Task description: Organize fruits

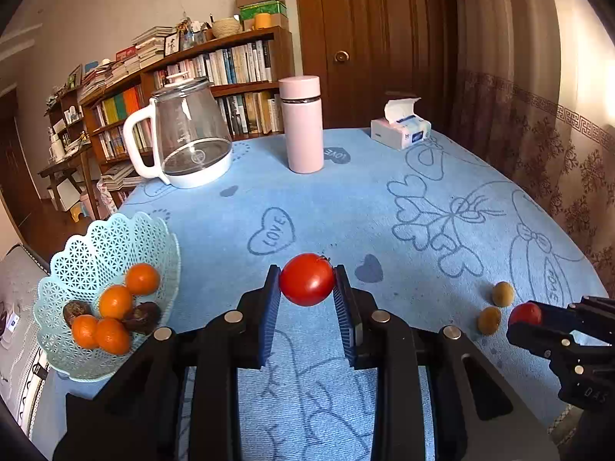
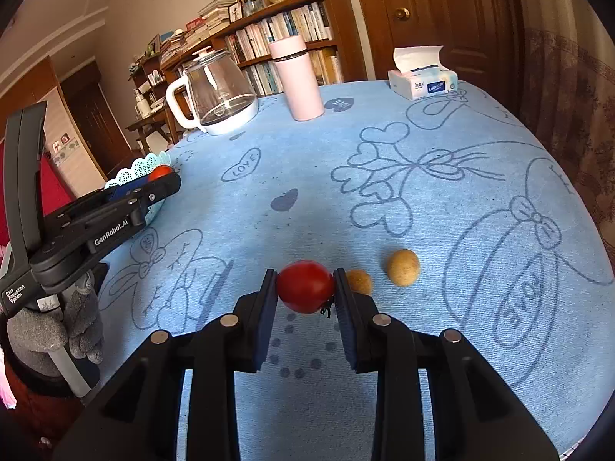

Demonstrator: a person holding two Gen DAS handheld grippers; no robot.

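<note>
Clearance: blue tablecloth [image 1: 346, 199] bare ahead of both claws; kettle [image 1: 184, 134], pink flask [image 1: 301, 123] and tissue box [image 1: 401, 130] well ahead by the far edge.
Left gripper [image 1: 307, 288]: level over the cloth, gloved hand [image 2: 77, 315] on its handle; pads closed against a red tomato [image 1: 306, 279], stem end up-right.
Basket [image 1: 115, 238]: left of that claw at the table edge, holding oranges [image 1: 115, 301] and dark fruits.
Right gripper [image 2: 305, 290]: pads clamped on second tomato [image 2: 305, 286], stem down-right.
Brown fruits [image 2: 403, 267]: two on the cloth, just right of that claw.
</note>
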